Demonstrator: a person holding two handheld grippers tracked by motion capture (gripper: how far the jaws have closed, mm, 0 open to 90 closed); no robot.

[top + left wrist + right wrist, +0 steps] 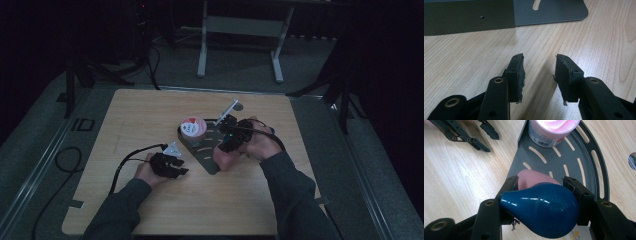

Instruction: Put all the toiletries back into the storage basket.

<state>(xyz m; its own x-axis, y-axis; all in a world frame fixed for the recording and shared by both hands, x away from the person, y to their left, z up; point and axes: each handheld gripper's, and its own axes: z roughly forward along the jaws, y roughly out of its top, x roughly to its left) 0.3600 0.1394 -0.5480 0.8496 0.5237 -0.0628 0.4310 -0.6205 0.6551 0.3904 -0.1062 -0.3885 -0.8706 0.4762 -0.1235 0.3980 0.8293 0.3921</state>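
Observation:
My right gripper (540, 182) is shut on a glossy blue pear-shaped object (541, 210) with a pink part (534, 177) at its front. It hangs just above the near corner of a grey slotted fan-shaped tray (571, 147). A pink cup (549, 132) stands at the tray's far end. In the high view the right gripper (222, 137) sits over the tray (207, 155), right of the cup (192, 127). My left gripper (539, 58) rests low over bare wood with its jaws apart and nothing between them, just short of the tray wall (469, 17). It lies left of the tray in the high view (180, 167).
The wooden table (150, 115) ends at a dark floor on all sides. A thin pale stick with a round metal end (231, 106) lies behind the tray. A black cable (122, 167) trails from the left gripper. A desk frame (240, 30) stands far behind.

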